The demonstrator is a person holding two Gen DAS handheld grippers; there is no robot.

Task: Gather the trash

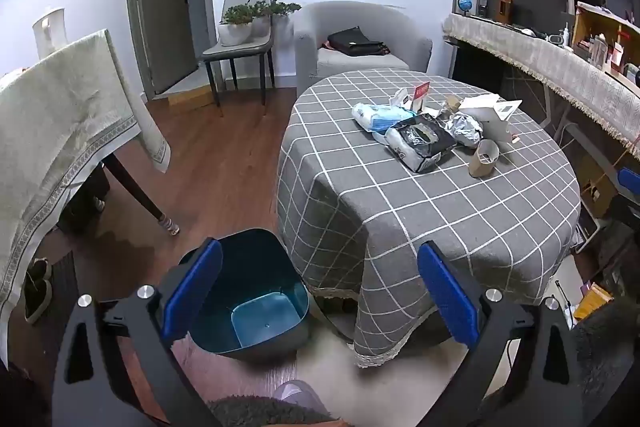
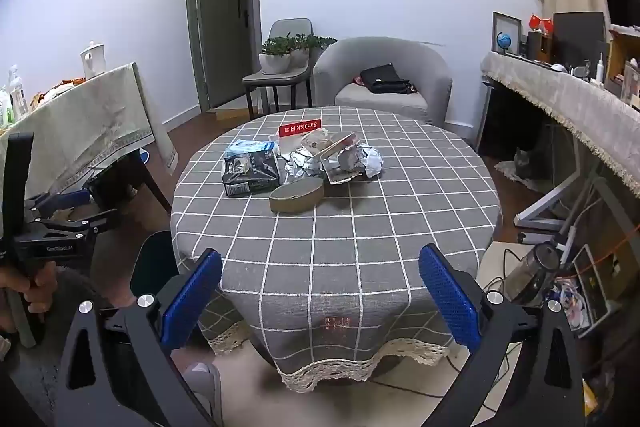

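Observation:
A pile of trash lies on the round table with the grey checked cloth (image 2: pixel 340 227): a black packet (image 2: pixel 251 173), a blue-white wrapper (image 2: pixel 250 148), crumpled foil and paper (image 2: pixel 340 161), a red card (image 2: pixel 300 128) and a flattened cardboard roll (image 2: pixel 297 195). In the left wrist view the same black packet (image 1: pixel 421 143) and cardboard roll (image 1: pixel 485 157) lie further right. A dark blue bin (image 1: pixel 256 295) stands on the floor at the table's left, with nothing seen inside. My left gripper (image 1: pixel 320 291) hangs open above the bin and table edge. My right gripper (image 2: pixel 320 297) stands open at the table's near edge, well short of the pile.
A side table under a pale cloth (image 1: pixel 60 115) stands at the left. A grey armchair (image 2: pixel 384 79) and a chair with potted plants (image 2: pixel 286 59) are behind. A long cluttered shelf (image 2: pixel 560 95) runs along the right, with cables and boxes (image 2: pixel 560 275) below it. A person's hand (image 2: pixel 36 291) holds the left gripper.

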